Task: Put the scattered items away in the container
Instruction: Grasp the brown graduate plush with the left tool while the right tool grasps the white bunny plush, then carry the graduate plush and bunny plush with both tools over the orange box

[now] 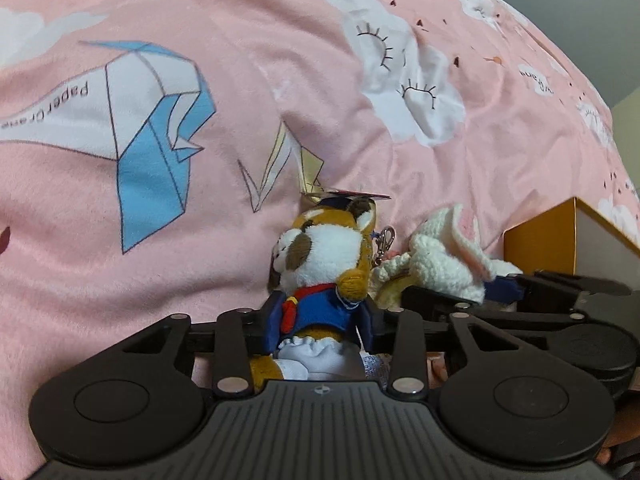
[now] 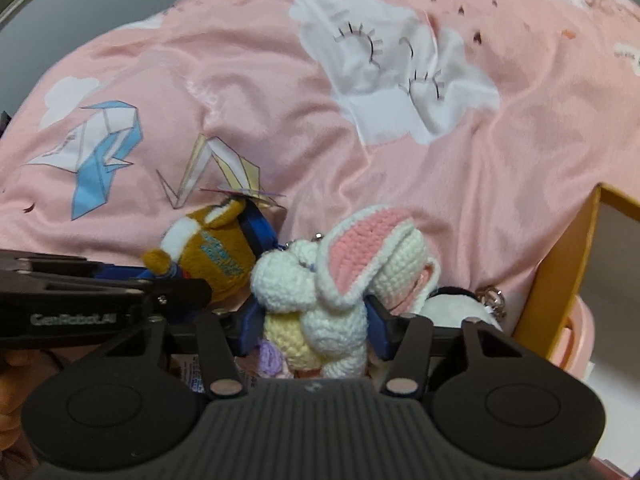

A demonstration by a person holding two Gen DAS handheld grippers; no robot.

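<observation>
A: Grippers? Status pls.
B: Left gripper [image 1: 320, 320] clamped on brown-and-white plush dog in blue jacket [image 1: 320, 264]; right gripper [image 2: 312, 320] clamped on white crocheted bunny w/ pink ears [image 2: 340, 276].
A: Where's the container?
B: Orange cardboard box w/ white inside [image 2: 560, 264], far right, near the bunny. Both toys side by side over pink blanket w/ paper-crane print [image 1: 240, 120].

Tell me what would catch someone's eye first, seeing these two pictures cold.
Two small toys sit side by side on the pink blanket printed with paper cranes and sleepy clouds. The brown plush dog in a blue jacket sits between the blue fingers of the left gripper; the white crocheted bunny with pink ears sits between those of the right gripper. An orange-edged box stands at the right.
</observation>
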